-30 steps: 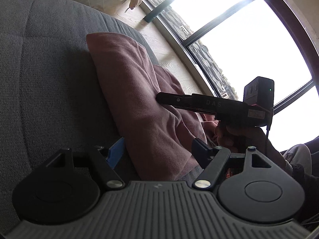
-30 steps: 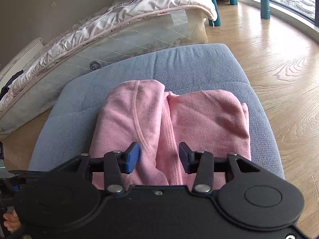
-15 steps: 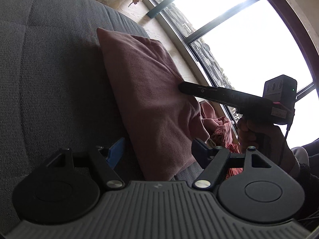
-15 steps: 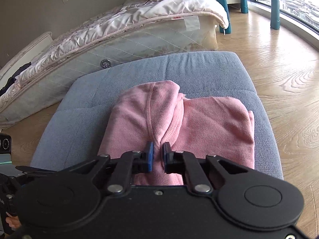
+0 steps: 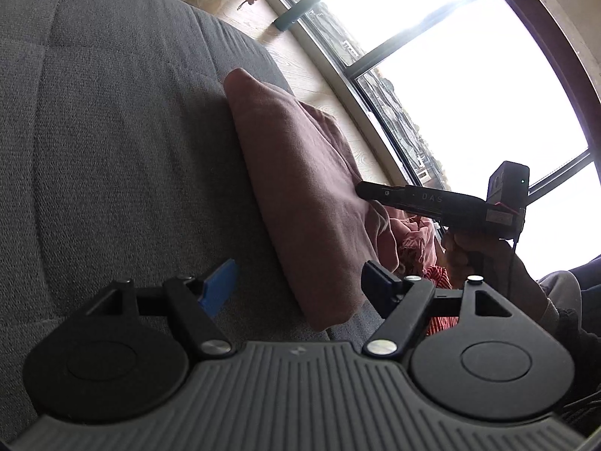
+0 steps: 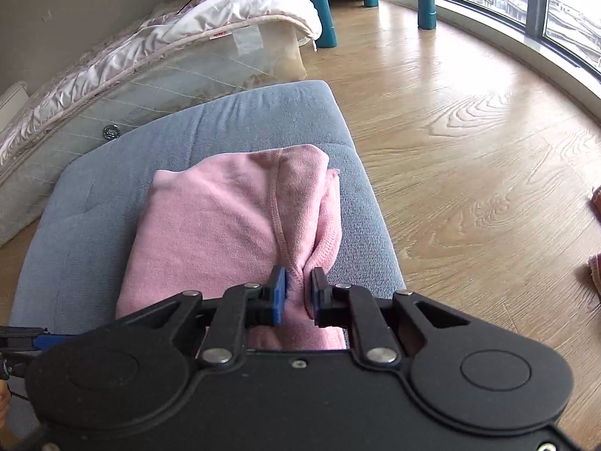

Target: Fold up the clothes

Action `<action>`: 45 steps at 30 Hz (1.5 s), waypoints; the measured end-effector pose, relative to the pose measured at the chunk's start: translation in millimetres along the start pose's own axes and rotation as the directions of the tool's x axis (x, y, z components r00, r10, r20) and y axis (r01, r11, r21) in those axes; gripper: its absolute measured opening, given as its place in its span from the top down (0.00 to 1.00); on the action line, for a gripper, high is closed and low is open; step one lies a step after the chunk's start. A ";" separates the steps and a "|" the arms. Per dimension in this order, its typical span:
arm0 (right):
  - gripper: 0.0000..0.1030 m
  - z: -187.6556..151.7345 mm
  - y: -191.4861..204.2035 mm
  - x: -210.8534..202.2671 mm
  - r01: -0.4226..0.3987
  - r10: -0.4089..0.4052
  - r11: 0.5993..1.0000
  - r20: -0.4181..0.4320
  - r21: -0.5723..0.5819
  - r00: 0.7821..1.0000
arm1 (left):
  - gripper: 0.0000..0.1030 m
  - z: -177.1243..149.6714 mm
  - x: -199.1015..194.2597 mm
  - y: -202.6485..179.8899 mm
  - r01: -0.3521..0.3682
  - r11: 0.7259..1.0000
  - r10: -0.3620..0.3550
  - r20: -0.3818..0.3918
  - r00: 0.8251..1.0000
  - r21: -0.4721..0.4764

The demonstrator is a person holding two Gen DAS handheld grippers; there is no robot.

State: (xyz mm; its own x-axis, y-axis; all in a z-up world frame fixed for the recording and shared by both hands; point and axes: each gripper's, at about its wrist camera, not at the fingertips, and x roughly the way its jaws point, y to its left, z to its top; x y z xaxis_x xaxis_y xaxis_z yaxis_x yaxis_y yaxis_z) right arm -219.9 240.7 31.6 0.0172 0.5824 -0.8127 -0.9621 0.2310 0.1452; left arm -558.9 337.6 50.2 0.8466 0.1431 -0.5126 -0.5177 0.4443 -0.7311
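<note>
Pink garment (image 6: pixel 225 225) lies on grey cushion (image 6: pixel 94 203).

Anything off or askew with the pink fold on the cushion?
Mostly tidy. The pink garment sits folded on the grey cushion, but its right-hand layer bunches loosely at the edge, with a ridge of fabric between the right gripper pads as its jaws open.

I count one folded pink garment (image 6: pixel 225 225) on one grey cushion (image 6: pixel 112 195), my two tongs (image 6: pixel 296 295) (image 5: pixel 296 285), one mattress (image 6: pixel 150 56), and three teal legs (image 6: pixel 323 18).
</note>
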 end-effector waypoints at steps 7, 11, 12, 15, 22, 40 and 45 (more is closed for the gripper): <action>0.78 9.8 17.5 -26.7 -0.002 0.017 0.993 0.128 -0.118 0.992 | 0.24 2.5 1.5 -1.2 -0.014 1.000 0.014 -0.004 1.000 0.015; 0.78 -1.0 24.7 -5.0 -0.067 0.076 0.985 0.051 -0.157 0.996 | 0.24 1.4 -1.1 -4.0 -0.014 1.000 0.014 -0.008 1.000 0.023; 0.78 -5.0 26.0 3.2 -0.057 0.062 0.984 0.020 -0.168 0.998 | 0.24 1.5 -2.0 -4.0 -0.016 1.000 0.017 -0.007 1.000 0.022; 0.72 -3.5 36.7 -1.7 -0.052 0.053 0.971 -0.004 -0.232 0.999 | 0.24 2.7 -6.3 -1.6 -0.014 1.000 0.014 0.004 1.000 0.002; 0.47 30.2 45.6 -40.4 -0.161 0.098 0.900 -0.174 -0.405 0.980 | 0.24 20.2 -1.1 0.4 0.005 0.999 -0.005 -0.004 1.000 -0.047; 0.31 -19.1 -68.4 7.7 -0.386 0.386 0.922 0.026 0.013 0.922 | 0.23 53.4 82.4 -40.8 -0.288 0.956 0.289 -0.012 0.957 0.058; 0.29 -34.1 -86.9 22.2 -0.478 0.470 0.868 0.086 0.132 0.878 | 0.20 51.6 87.0 -51.9 -0.296 0.952 0.293 0.049 0.955 0.074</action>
State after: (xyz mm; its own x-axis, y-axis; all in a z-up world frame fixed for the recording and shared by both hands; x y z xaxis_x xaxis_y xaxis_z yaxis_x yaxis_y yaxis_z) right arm -145.2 207.0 -18.3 -0.4139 0.6871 -0.5971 -0.8077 0.0254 0.5891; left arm -452.1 372.6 66.8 0.6632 0.3102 -0.6812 -0.7342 0.4466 -0.5114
